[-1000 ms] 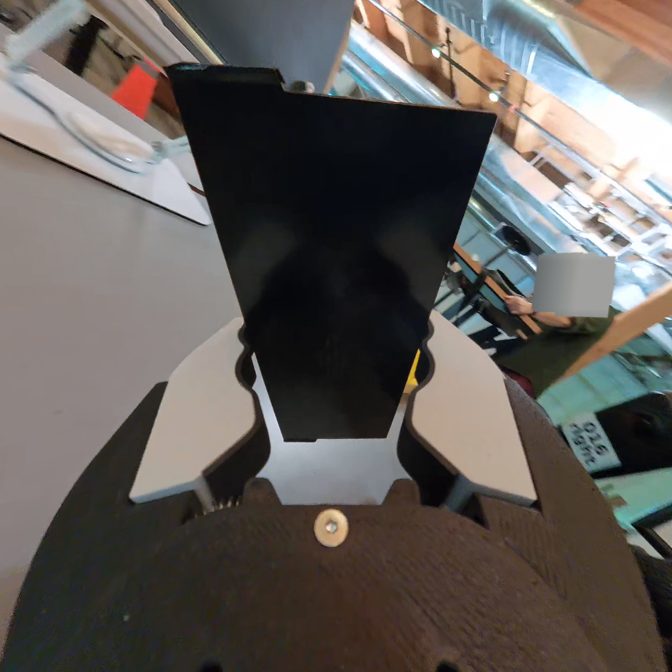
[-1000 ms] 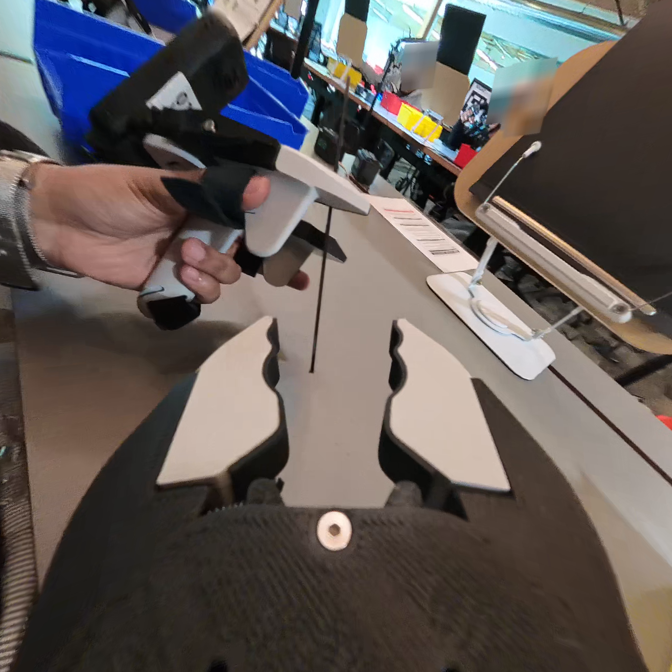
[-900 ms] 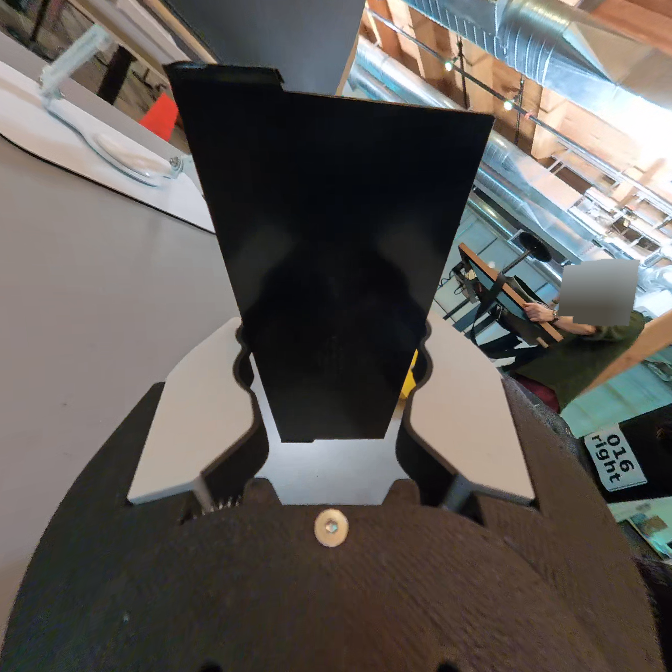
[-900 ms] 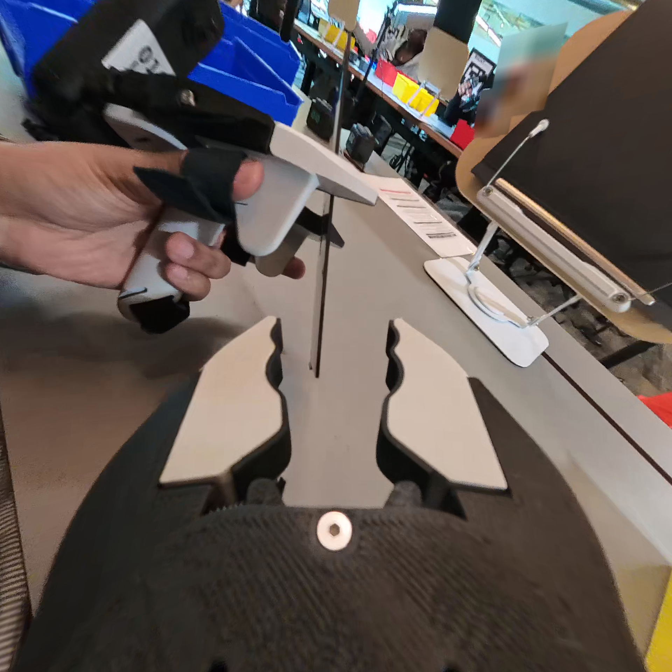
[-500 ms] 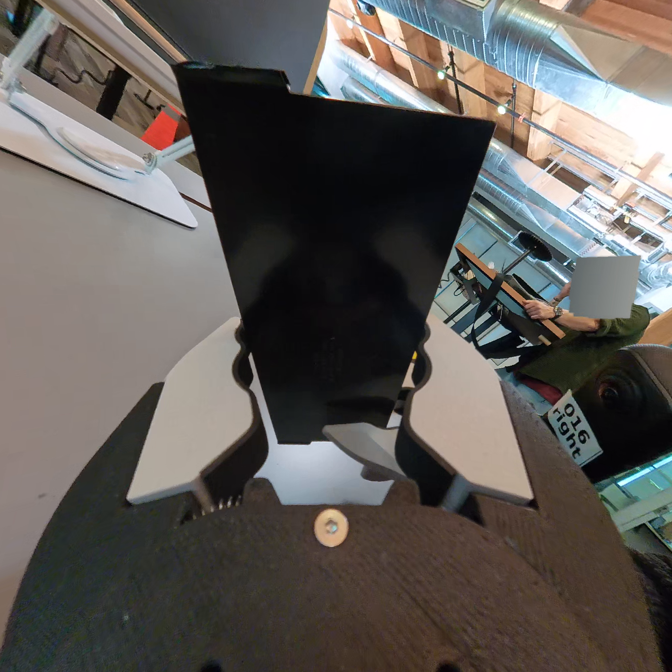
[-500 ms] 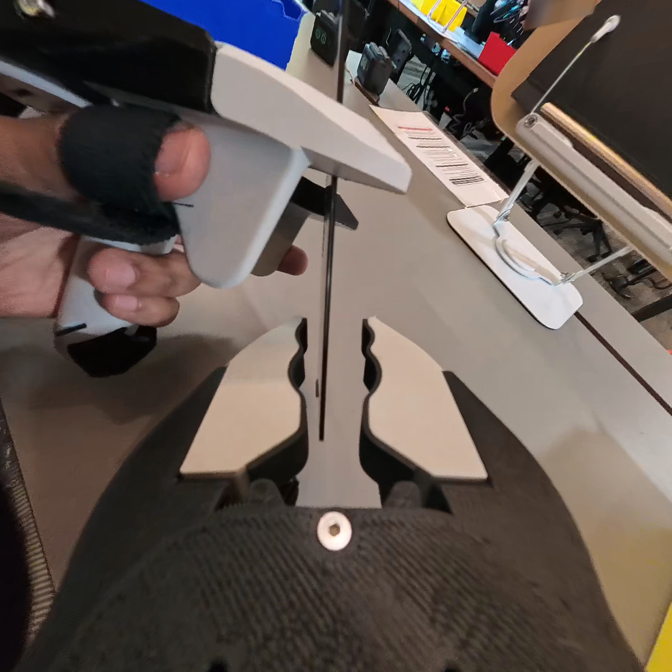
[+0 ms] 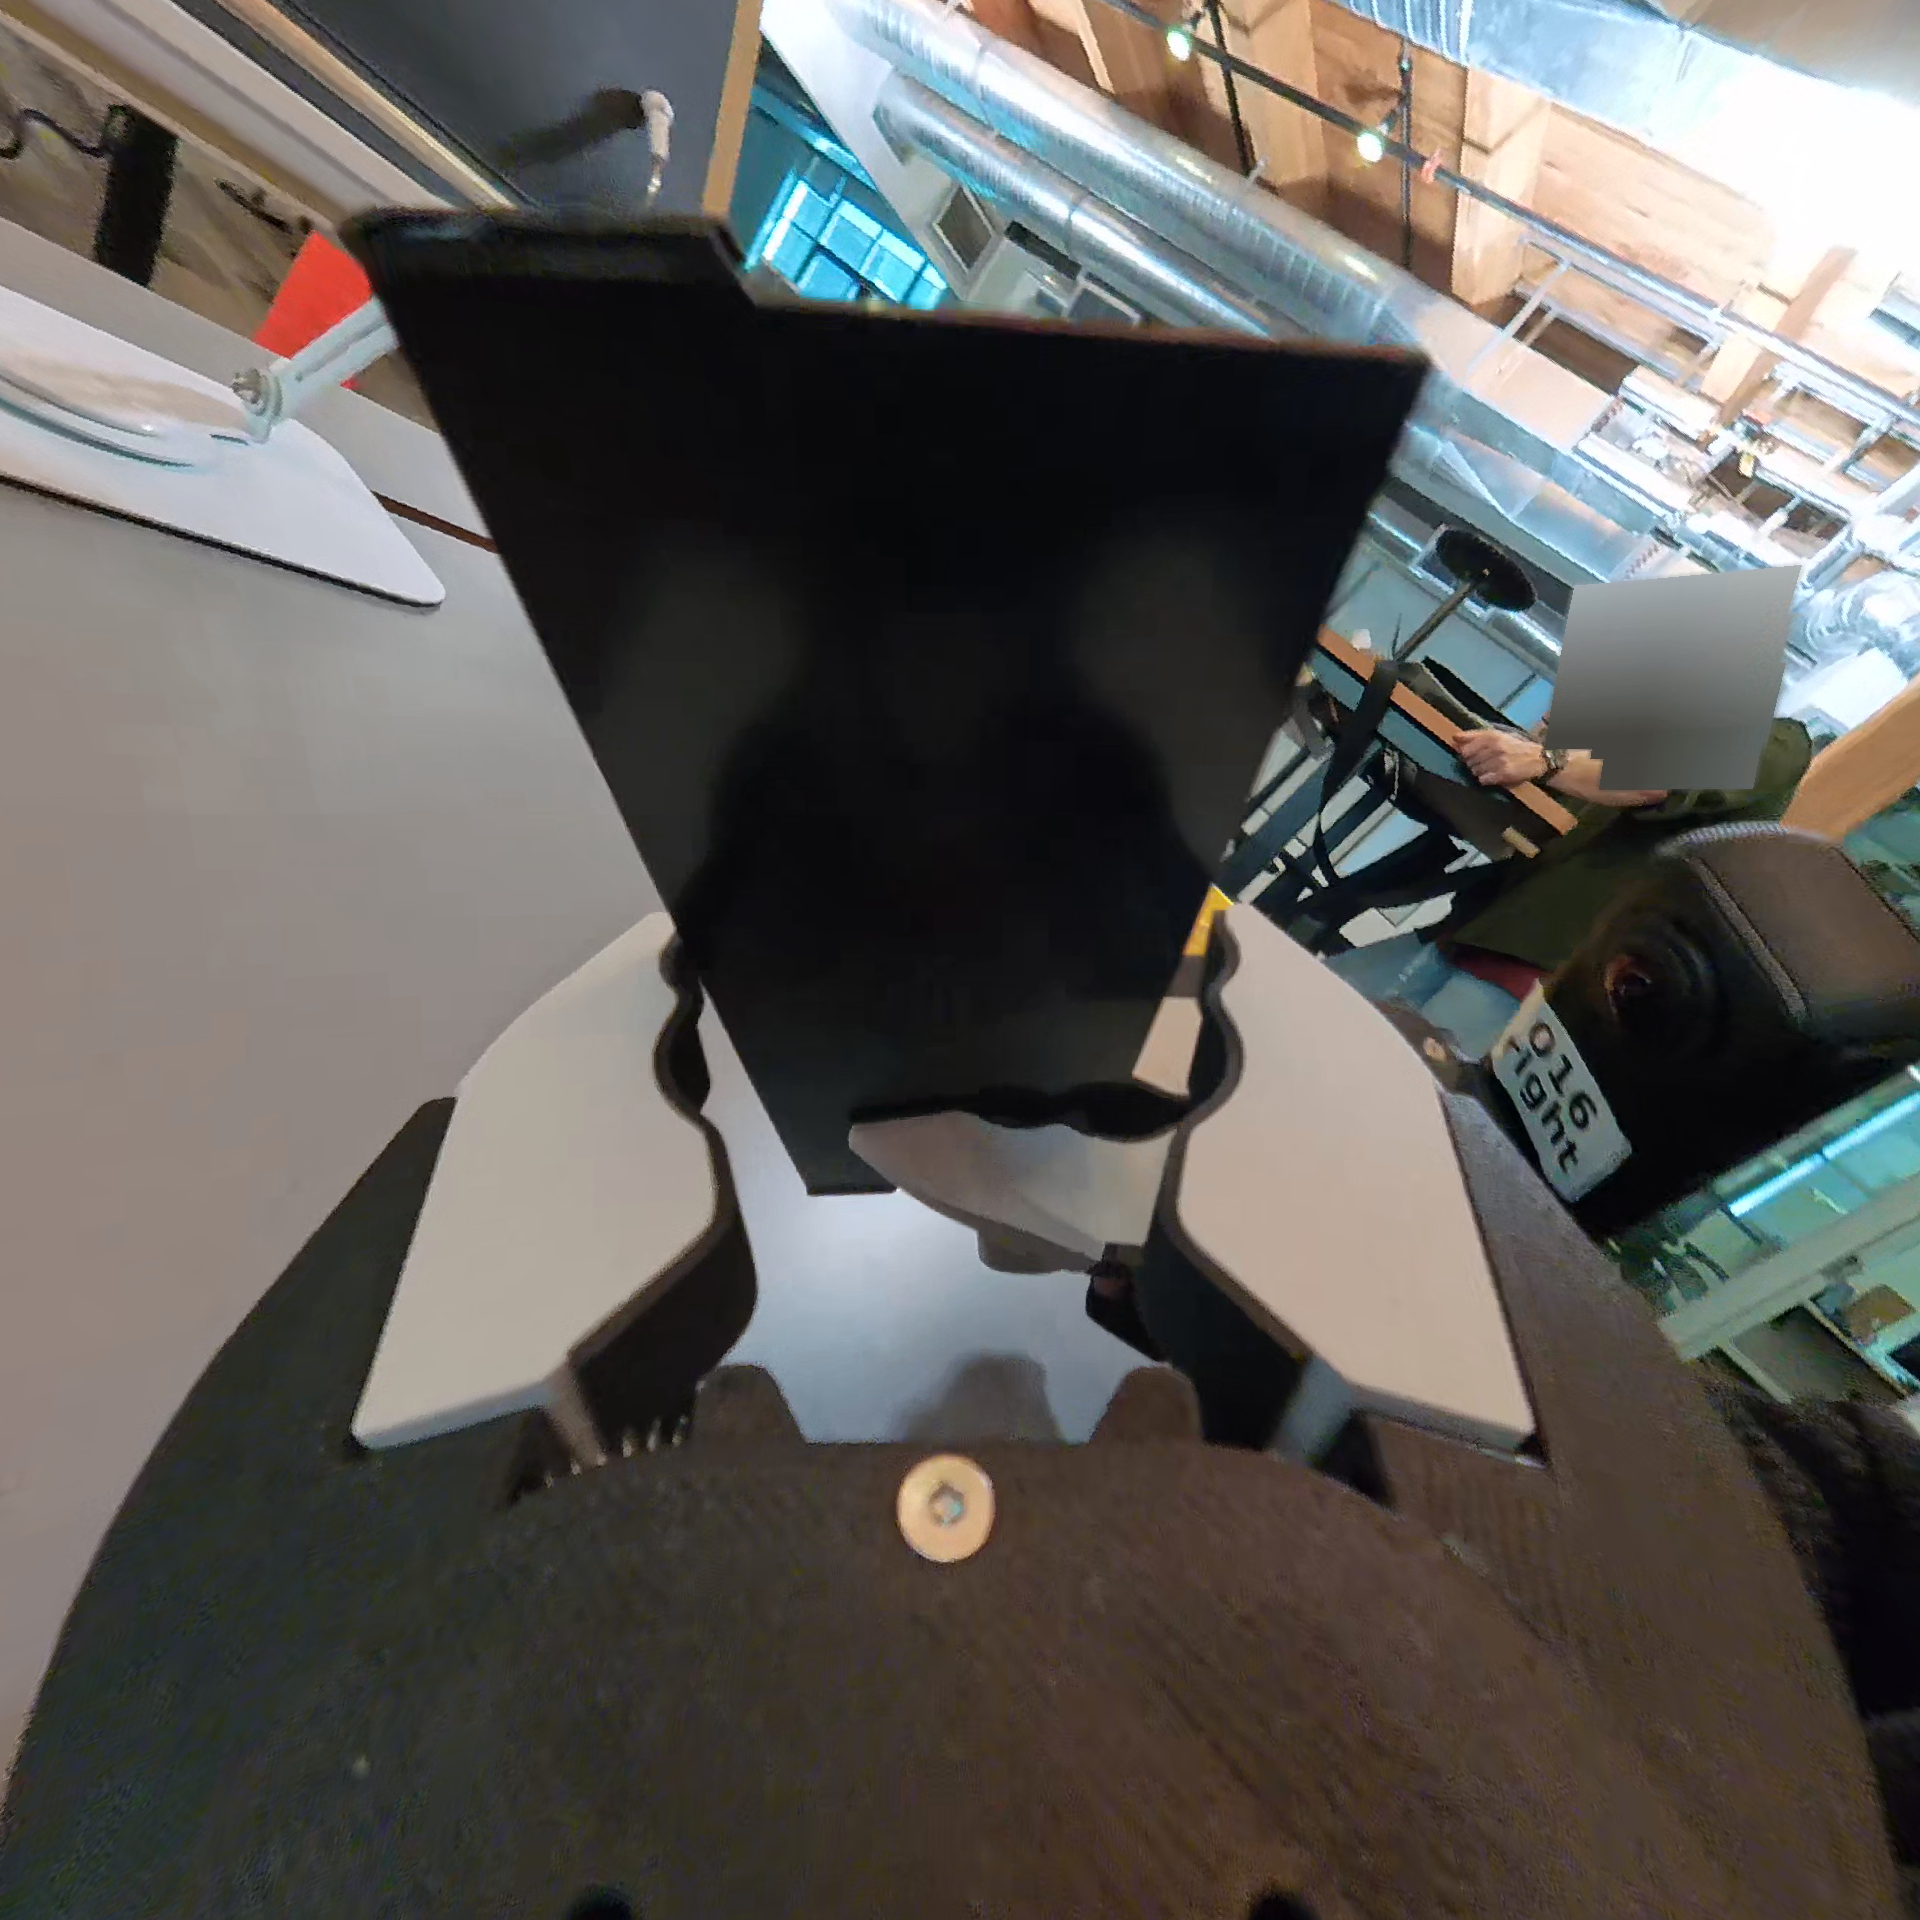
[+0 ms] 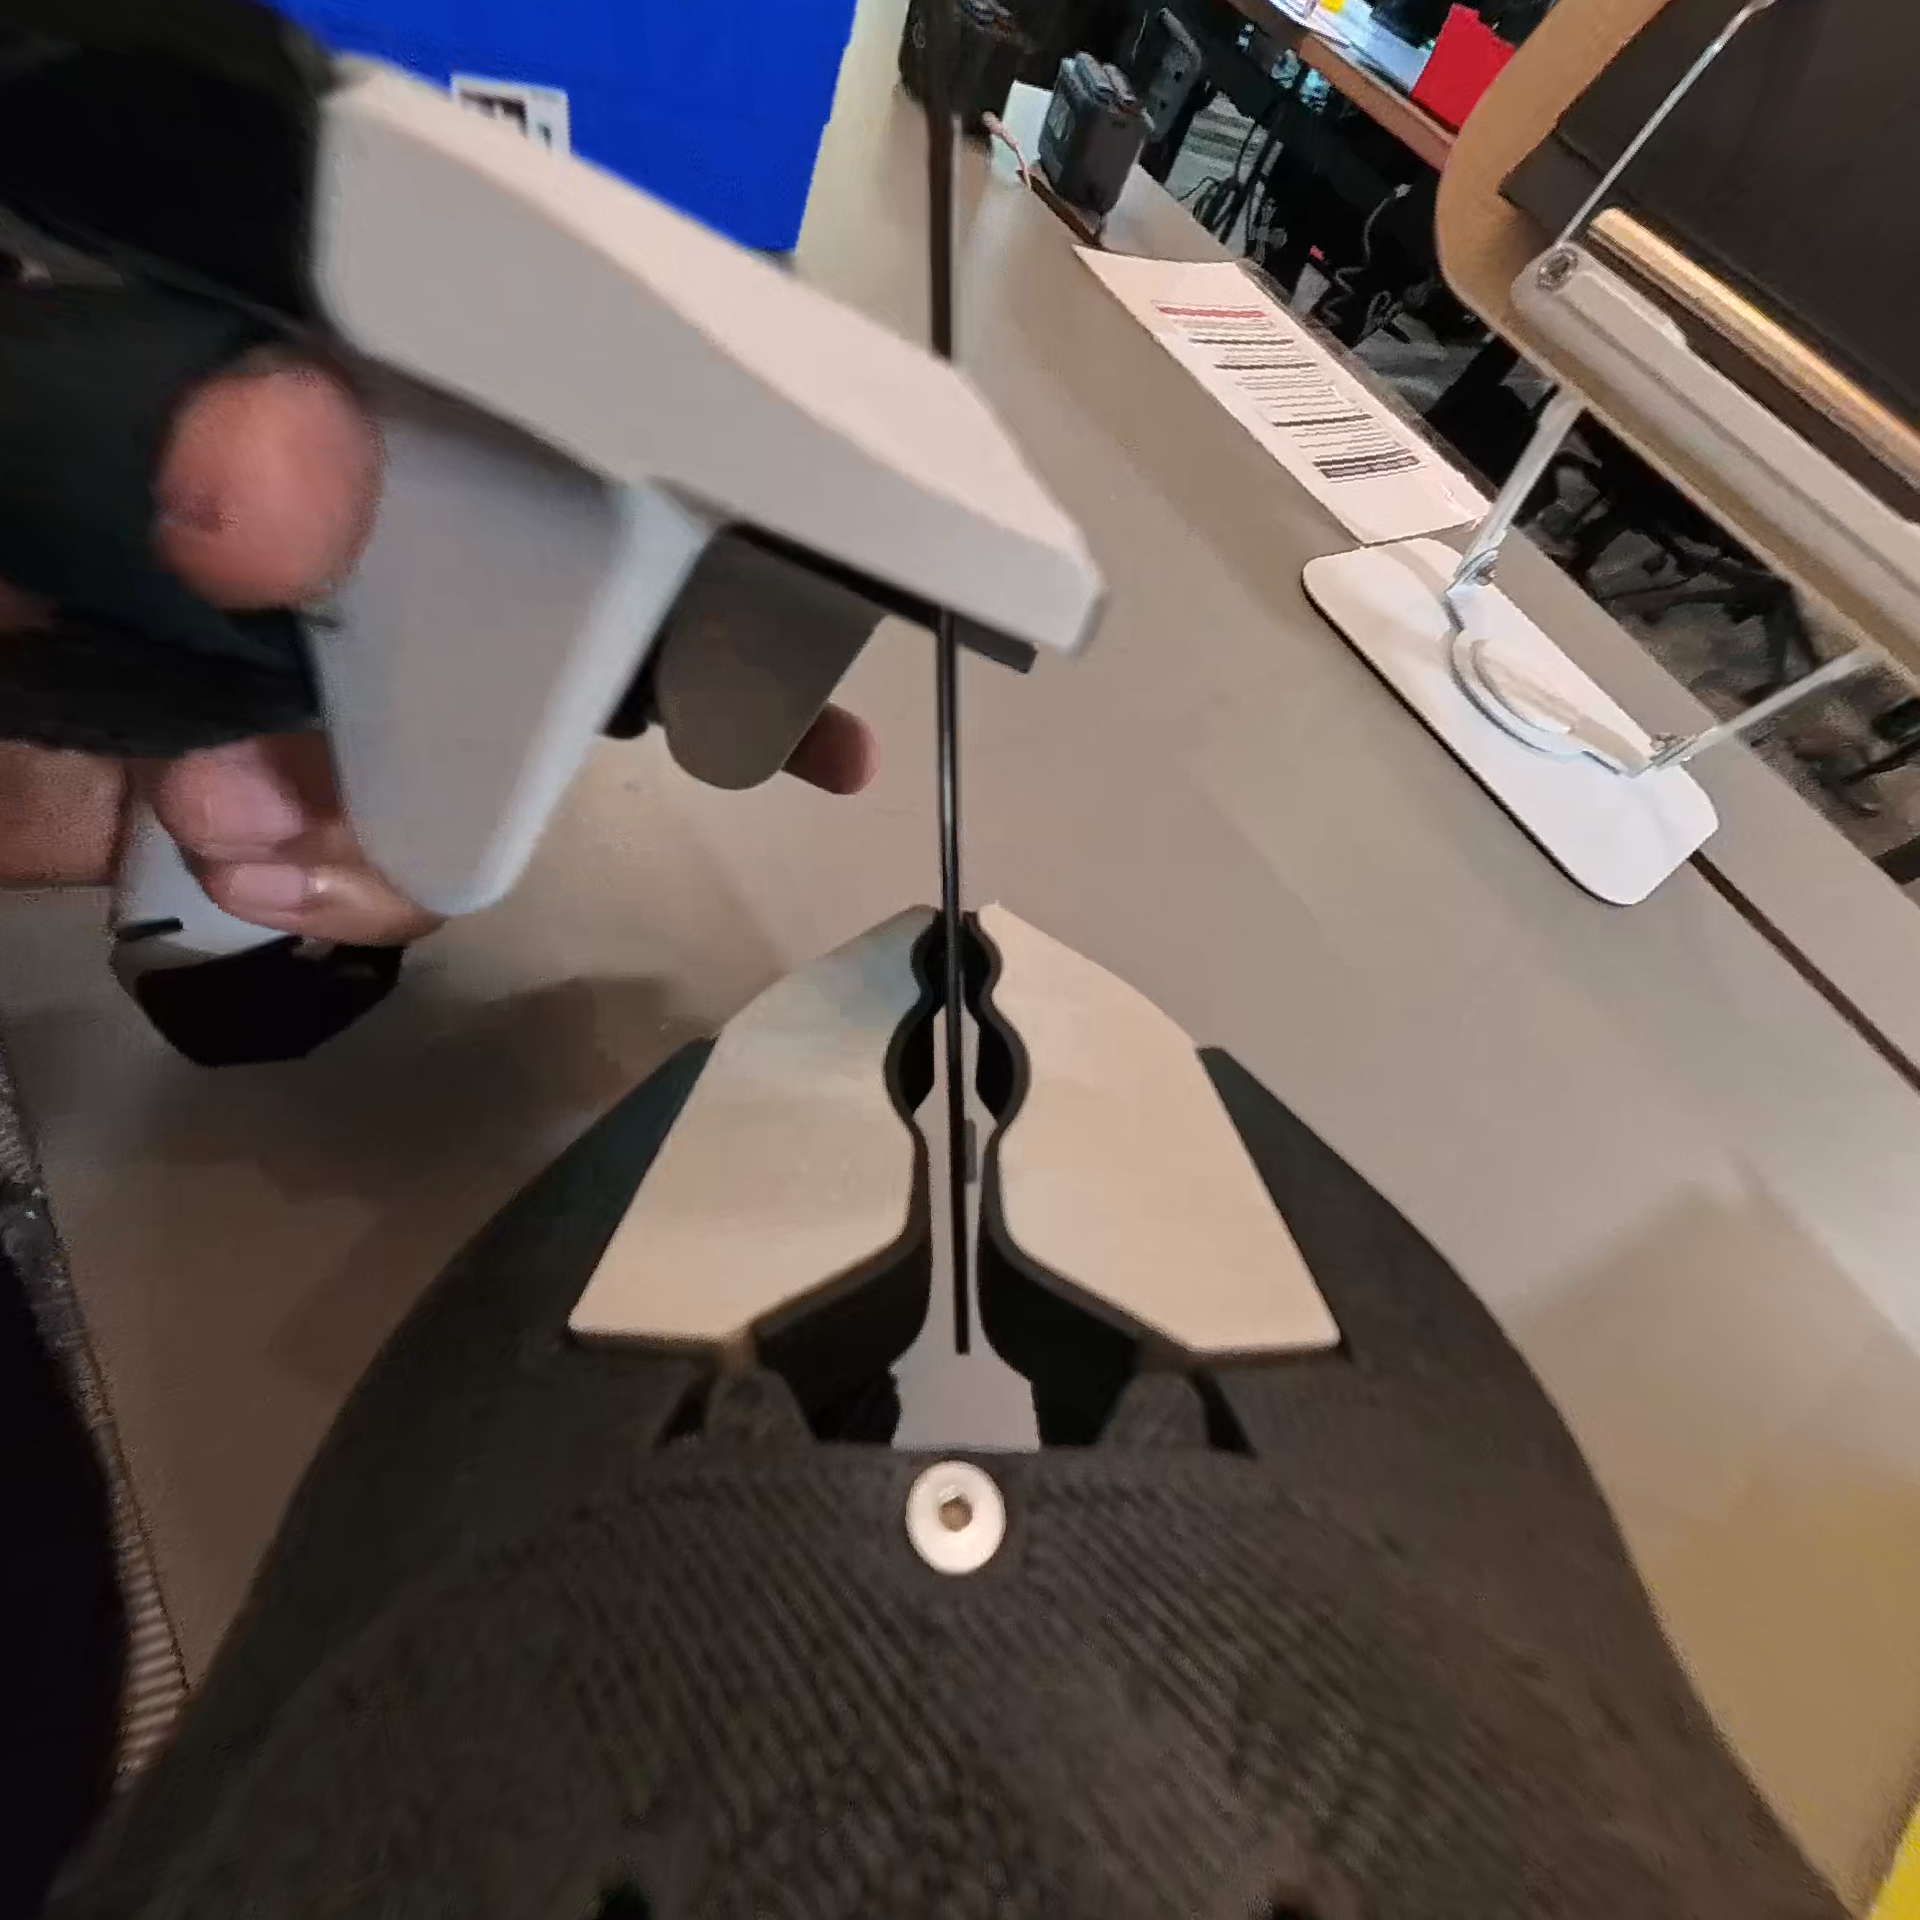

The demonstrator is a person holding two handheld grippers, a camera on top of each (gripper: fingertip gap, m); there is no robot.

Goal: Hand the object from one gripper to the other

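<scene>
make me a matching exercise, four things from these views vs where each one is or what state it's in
Things:
1. thin flat black panel
2. right gripper
3. white printed paper sheet
4. white flat stand base

Places or states:
A. lying on the grey table, far side
B. jaws shut on the panel's lower edge
C. on the table, carrying metal rods
D. held by both grippers

Pairs: 1-D, 2-B, 3-A, 4-C

Plate [image 8: 948, 790] between hand-held gripper [image 8: 951, 925] fingers (table [image 8: 1195, 831] beneath)

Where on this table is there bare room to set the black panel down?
Bare grey tabletop lies between the right gripper and the white flat stand base. Crowded: far edge, with the printed paper sheet and blue plastic bin; left side, under the left gripper.
</scene>
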